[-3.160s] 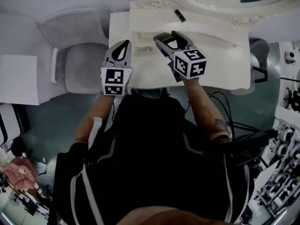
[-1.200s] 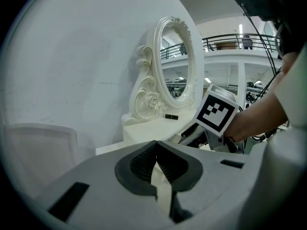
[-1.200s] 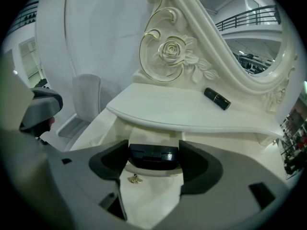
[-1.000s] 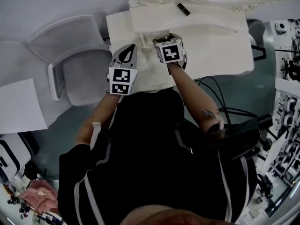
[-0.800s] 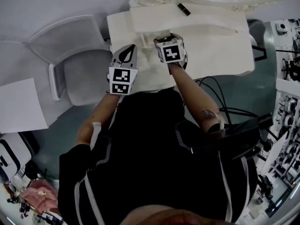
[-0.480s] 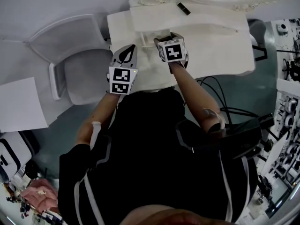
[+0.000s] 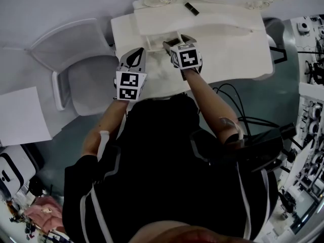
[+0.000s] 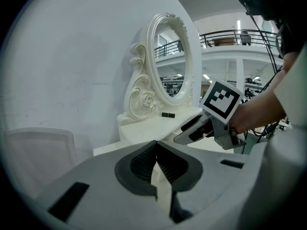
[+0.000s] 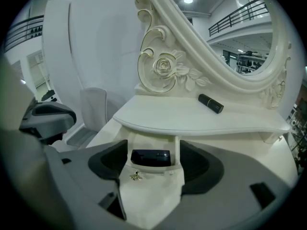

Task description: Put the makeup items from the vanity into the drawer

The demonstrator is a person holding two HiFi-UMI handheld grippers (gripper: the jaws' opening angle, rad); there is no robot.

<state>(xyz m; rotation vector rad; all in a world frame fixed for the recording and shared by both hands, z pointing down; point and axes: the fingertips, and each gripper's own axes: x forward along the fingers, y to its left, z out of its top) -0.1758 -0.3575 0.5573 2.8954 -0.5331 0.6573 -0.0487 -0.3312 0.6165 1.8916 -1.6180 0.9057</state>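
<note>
The white vanity [image 7: 228,44] has a small drawer [image 7: 158,36] pulled open under its raised shelf. In the right gripper view a black makeup case [image 9: 150,157] lies inside the drawer [image 9: 152,191], behind its front with the small gold knob [image 9: 135,176]. My right gripper [image 9: 153,150] [image 7: 176,40] stands open just before the drawer mouth, nothing between its jaws. A black lipstick tube [image 9: 211,103] [image 7: 191,8] [image 8: 168,114] lies on the shelf by the mirror. My left gripper [image 8: 156,145] [image 7: 136,53] is shut and empty, left of the drawer.
An ornate oval mirror [image 9: 216,42] rises behind the shelf. A white chair [image 7: 83,70] stands left of the vanity. Cables and equipment [image 7: 309,115] crowd the right side. A white board [image 7: 20,115] lies on the floor at far left.
Since three seconds ago my right gripper has moved in close to the drawer mouth. Over the last second both grippers have stayed almost still.
</note>
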